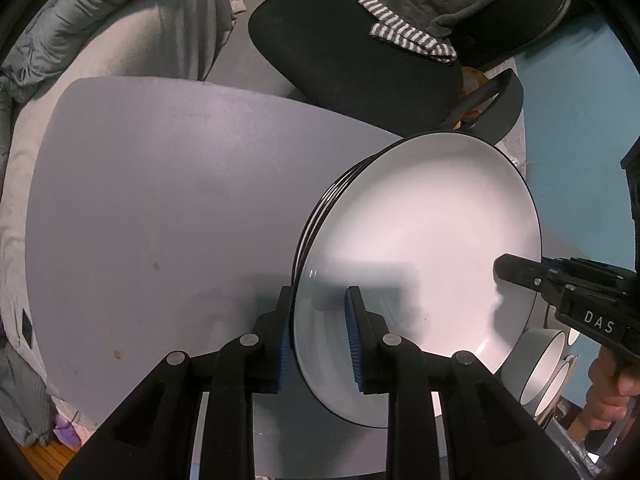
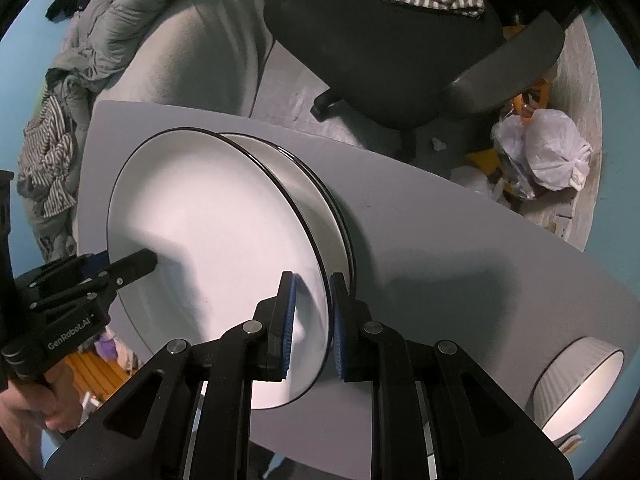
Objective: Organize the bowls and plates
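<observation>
White plate stack (image 1: 420, 240) face-up, flat on grey table (image 1: 160, 200) (each hand-held gripper narrowly clasping an opposite rim)

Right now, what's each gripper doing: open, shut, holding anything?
Left gripper: closed on the left rim of the top plate.
Right gripper: closed on the opposite rim of the same plate.
</observation>
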The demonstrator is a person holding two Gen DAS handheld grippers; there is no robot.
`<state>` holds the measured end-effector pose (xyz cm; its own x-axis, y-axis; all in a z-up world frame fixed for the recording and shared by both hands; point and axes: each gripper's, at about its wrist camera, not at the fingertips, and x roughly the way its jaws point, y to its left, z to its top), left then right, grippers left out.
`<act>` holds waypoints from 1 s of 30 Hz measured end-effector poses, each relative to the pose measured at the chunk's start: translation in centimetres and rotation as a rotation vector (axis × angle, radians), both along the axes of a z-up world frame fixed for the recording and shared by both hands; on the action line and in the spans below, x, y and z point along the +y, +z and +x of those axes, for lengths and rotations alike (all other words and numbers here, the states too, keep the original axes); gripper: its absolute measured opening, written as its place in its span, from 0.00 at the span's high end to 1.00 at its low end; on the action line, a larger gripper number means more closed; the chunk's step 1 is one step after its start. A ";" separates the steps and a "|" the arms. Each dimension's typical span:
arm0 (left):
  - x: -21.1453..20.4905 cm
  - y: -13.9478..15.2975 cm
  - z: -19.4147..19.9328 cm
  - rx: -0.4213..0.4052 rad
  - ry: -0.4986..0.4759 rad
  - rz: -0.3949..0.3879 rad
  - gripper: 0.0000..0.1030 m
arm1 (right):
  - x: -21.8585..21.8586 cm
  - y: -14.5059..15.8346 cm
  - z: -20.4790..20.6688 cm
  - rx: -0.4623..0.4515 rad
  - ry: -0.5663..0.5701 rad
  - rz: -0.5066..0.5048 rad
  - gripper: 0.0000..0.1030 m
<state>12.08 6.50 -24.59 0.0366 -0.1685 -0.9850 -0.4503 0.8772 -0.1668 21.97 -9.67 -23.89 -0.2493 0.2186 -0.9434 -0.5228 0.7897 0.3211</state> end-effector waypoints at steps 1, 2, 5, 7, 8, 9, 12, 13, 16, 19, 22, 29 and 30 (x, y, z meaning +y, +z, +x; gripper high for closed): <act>0.0 -0.1 0.1 0.002 -0.001 0.002 0.76 | 0.0 -0.1 0.0 0.002 -0.001 0.000 0.84; 0.1 -0.2 0.1 0.005 -0.001 0.004 0.76 | 0.1 -0.1 0.1 0.005 -0.002 -0.001 0.84; 0.0 -0.5 0.3 0.013 0.000 0.006 0.76 | 0.2 -0.2 0.1 0.006 -0.003 -0.004 0.84; -0.1 -0.6 0.4 0.023 -0.007 0.012 0.76 | 0.3 -0.4 0.1 0.008 -0.002 -0.009 0.84; -0.2 -0.6 0.4 0.027 -0.013 0.017 0.75 | 0.3 -0.5 0.1 0.010 -0.003 -0.014 0.84; -0.3 -0.7 0.5 0.032 -0.020 0.023 0.75 | 0.4 -0.6 0.1 0.012 -0.004 -0.018 0.84; -0.5 -1.0 0.7 0.045 -0.034 0.036 0.75 | 0.4 -0.8 0.1 0.021 -0.017 -0.031 0.84; -0.6 -1.1 0.8 0.047 -0.040 0.040 0.75 | 0.4 -1.0 0.1 0.031 -0.024 -0.036 0.84; -0.8 -1.1 1.1 0.053 -0.059 0.055 0.75 | 0.2 -1.3 0.1 0.052 -0.035 -0.043 0.82; -0.8 -1.1 1.3 0.058 -0.067 0.057 0.75 | 0.2 -1.4 0.3 0.081 -0.060 -0.049 0.77; -1.0 -1.0 1.5 0.066 -0.077 0.066 0.75 | 0.2 -1.5 0.5 0.126 -0.092 -0.050 0.68; -1.2 -0.6 1.7 0.068 -0.079 0.094 0.72 | 0.1 -1.6 0.8 0.186 -0.154 -0.064 0.55; -1.2 -0.5 1.7 0.068 -0.080 0.095 0.69 | 0.2 -1.5 0.8 0.187 -0.159 -0.075 0.55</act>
